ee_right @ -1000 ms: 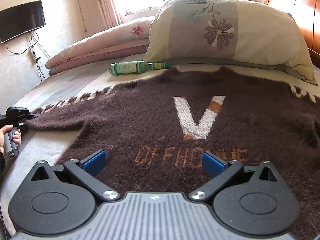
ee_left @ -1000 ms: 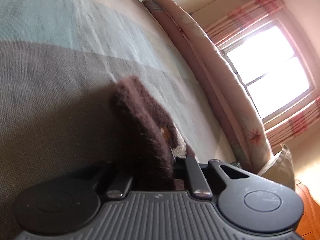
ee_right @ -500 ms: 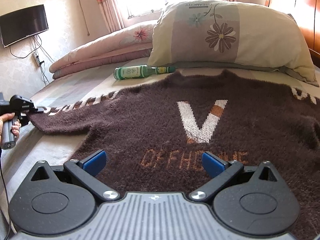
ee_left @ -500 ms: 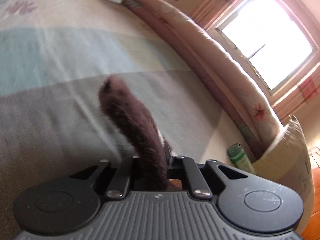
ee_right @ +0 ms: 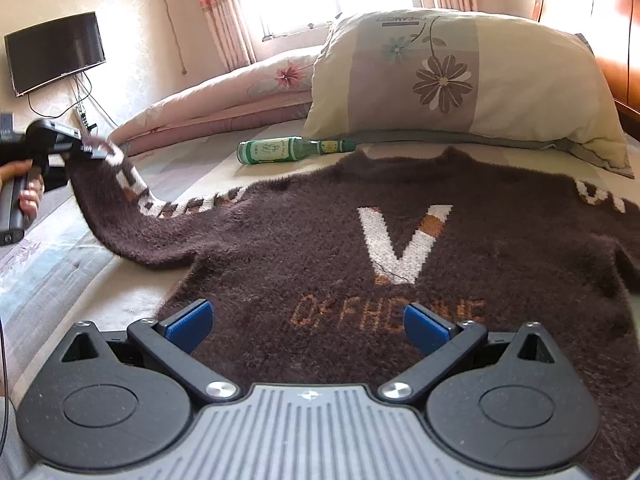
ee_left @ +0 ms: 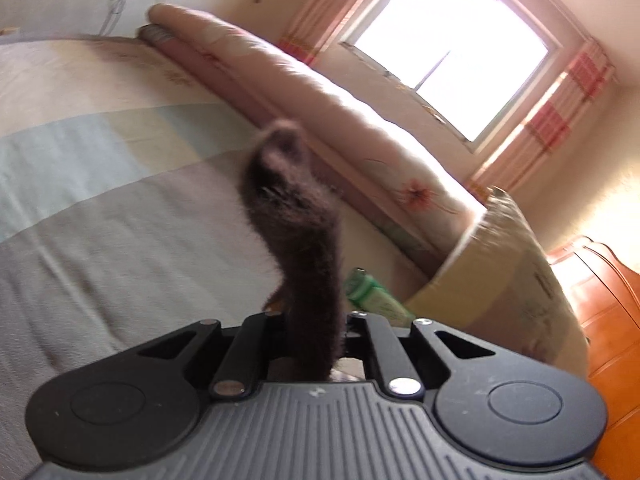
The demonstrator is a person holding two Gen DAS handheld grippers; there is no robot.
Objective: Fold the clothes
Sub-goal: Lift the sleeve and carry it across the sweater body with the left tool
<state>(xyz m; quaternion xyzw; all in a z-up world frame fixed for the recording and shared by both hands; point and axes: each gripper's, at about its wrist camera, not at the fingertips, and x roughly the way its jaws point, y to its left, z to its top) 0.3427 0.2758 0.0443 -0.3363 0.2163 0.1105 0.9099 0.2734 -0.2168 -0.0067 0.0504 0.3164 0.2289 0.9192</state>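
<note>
Bed (ee_right: 56, 280) with sweater (ee_right: 480, 248), bottle (ee_right: 292, 149), pillow (ee_right: 460, 76)

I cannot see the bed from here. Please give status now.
Left gripper shut on sweater sleeve, lifted. Right gripper open above sweater hem. Green bottle lies by the collar.

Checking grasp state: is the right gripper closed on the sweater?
No. The right gripper has its blue pads spread wide over the sweater, gripping nothing.

This is a bedroom in a home. There is a big bed (ee_right: 60, 280) with a flowered pillow (ee_right: 460, 76) and a rolled pink quilt (ee_right: 224, 104). A window (ee_left: 448, 40) has pink checked curtains (ee_left: 560, 112). A flat TV (ee_right: 54, 56) hangs on the wall, beside a wooden headboard (ee_right: 592, 20).
</note>
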